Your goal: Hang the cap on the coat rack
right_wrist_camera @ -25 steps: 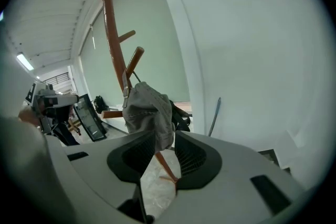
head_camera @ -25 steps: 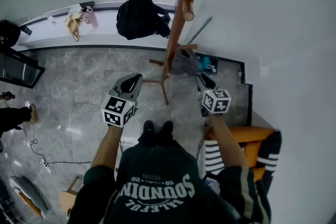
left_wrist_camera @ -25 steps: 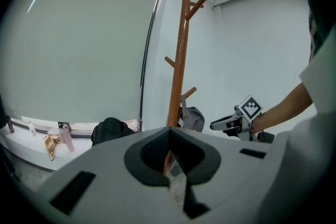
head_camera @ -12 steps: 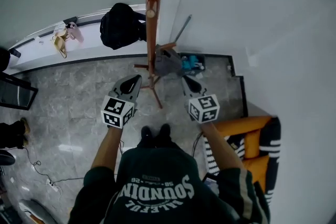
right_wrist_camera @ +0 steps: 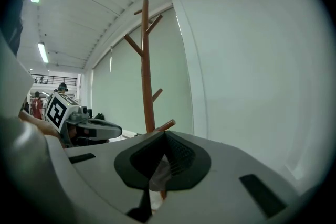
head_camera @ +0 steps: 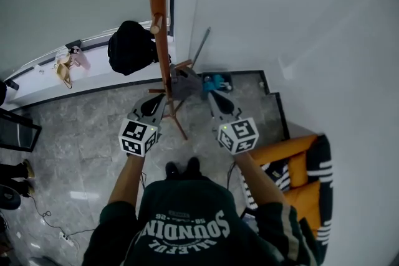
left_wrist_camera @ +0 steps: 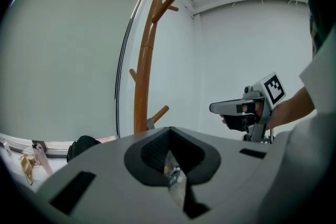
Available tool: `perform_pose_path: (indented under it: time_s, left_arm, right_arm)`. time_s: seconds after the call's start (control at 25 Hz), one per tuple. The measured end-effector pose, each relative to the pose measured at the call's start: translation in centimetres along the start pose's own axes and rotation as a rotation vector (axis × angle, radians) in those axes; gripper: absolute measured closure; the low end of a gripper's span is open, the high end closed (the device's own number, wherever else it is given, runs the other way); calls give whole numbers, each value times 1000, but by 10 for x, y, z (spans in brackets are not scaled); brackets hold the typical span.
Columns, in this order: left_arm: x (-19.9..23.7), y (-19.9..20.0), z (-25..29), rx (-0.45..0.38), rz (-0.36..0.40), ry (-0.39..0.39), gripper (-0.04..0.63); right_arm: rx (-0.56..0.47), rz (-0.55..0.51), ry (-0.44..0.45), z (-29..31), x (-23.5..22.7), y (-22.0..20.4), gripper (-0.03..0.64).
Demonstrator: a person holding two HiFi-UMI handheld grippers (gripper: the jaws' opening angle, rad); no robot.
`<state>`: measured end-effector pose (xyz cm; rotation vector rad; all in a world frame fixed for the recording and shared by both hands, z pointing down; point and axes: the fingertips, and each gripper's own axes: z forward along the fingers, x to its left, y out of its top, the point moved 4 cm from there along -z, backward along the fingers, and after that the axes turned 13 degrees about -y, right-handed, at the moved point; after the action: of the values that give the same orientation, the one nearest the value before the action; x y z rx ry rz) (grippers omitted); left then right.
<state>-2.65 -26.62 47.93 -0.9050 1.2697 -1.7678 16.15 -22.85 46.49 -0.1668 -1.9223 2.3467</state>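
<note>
The wooden coat rack stands by the wall, between my two grippers; it also shows in the left gripper view and the right gripper view. A grey cap sits low against the trunk by a short peg; whether it hangs or lies there I cannot tell. My left gripper is shut and empty, left of the trunk. My right gripper has just been closing and is shut with nothing between its jaws, right of the cap.
A black bag and a pair of sandals lie on the white ledge along the window. A teal object sits in the corner behind the rack. An orange seat stands at my right, against the white wall.
Both grippers have risen and drawn in towards the rack. The trunk, earlier right of centre, now stands between the two gripper tips. The right gripper's fingers have come together.
</note>
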Motion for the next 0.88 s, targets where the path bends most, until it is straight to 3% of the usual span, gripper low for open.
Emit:
perform_pose_path:
  time_s: [0.88]
  left_arm:
    - [-2, 4, 9, -6, 6, -11, 595]
  right_arm:
    - [-8, -9, -11, -4, -3, -7, 618]
